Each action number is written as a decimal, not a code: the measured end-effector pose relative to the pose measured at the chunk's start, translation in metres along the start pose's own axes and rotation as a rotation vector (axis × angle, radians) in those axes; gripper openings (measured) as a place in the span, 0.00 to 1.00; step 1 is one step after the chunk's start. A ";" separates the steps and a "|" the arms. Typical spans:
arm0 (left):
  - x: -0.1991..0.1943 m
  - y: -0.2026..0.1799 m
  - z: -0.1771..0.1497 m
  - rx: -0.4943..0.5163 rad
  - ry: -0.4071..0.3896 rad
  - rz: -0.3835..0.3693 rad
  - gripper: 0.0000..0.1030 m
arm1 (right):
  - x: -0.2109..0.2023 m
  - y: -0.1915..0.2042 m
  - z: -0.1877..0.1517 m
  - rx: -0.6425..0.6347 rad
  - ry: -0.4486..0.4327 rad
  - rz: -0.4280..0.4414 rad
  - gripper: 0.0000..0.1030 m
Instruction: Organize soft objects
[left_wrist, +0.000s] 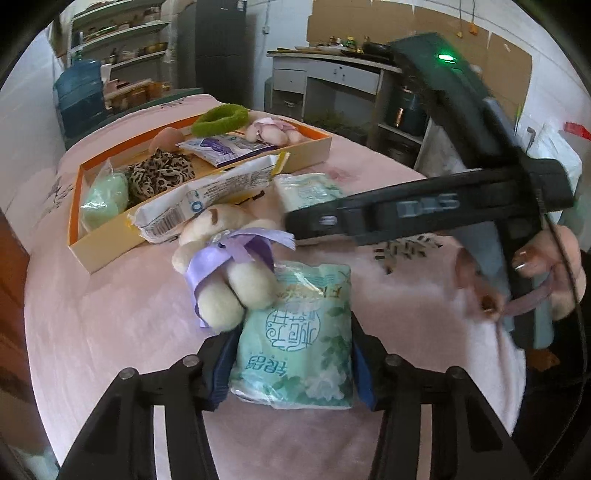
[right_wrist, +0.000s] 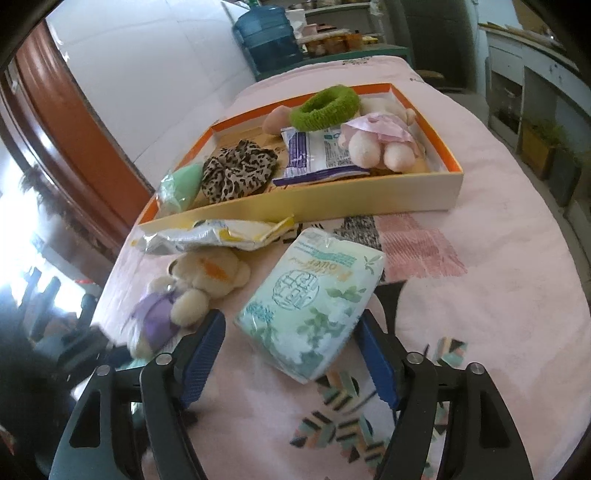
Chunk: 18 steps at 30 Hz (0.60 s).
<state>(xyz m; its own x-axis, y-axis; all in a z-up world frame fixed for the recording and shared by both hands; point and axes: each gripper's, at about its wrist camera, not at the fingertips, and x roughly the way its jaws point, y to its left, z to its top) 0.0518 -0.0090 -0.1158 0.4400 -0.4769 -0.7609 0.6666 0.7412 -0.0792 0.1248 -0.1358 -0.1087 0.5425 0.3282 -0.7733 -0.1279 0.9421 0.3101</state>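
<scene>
My left gripper (left_wrist: 291, 354) is shut on a green tissue pack (left_wrist: 295, 339) lying on the pink cloth. A cream plush bear with a purple ribbon (left_wrist: 225, 266) leans against that pack. My right gripper (right_wrist: 291, 350) is open, its blue pads either side of a second green tissue pack (right_wrist: 310, 295) without touching it. The bear (right_wrist: 184, 295) lies left of that pack. A crumpled white-yellow wrapper (right_wrist: 214, 236) rests against the orange-rimmed box (right_wrist: 314, 203), which holds a leopard scrunchie (right_wrist: 236, 170), green scrunchie (right_wrist: 325, 107), pink-dressed plush (right_wrist: 376, 144) and wipes packet (right_wrist: 317, 155).
The pink cloth covers a round table (right_wrist: 480, 314). A wooden door (right_wrist: 66, 122) stands at the left, a blue water jug (right_wrist: 269, 37) behind the table, and white cabinets (left_wrist: 332, 85) at the back. The right gripper's body and the hand holding it (left_wrist: 480, 206) cross above the table.
</scene>
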 end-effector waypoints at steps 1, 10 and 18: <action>-0.002 -0.003 -0.001 -0.008 -0.007 -0.009 0.51 | 0.003 0.003 0.002 -0.003 -0.001 -0.020 0.72; -0.011 -0.014 -0.011 -0.079 -0.045 -0.040 0.50 | 0.009 0.007 0.002 -0.024 -0.019 -0.074 0.62; -0.023 -0.024 -0.019 -0.104 -0.084 -0.078 0.50 | -0.002 -0.001 -0.005 -0.033 -0.018 -0.057 0.56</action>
<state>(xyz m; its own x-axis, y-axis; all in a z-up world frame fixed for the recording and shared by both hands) 0.0140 -0.0068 -0.1086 0.4409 -0.5699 -0.6935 0.6366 0.7432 -0.2059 0.1197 -0.1371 -0.1103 0.5644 0.2732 -0.7790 -0.1237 0.9610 0.2473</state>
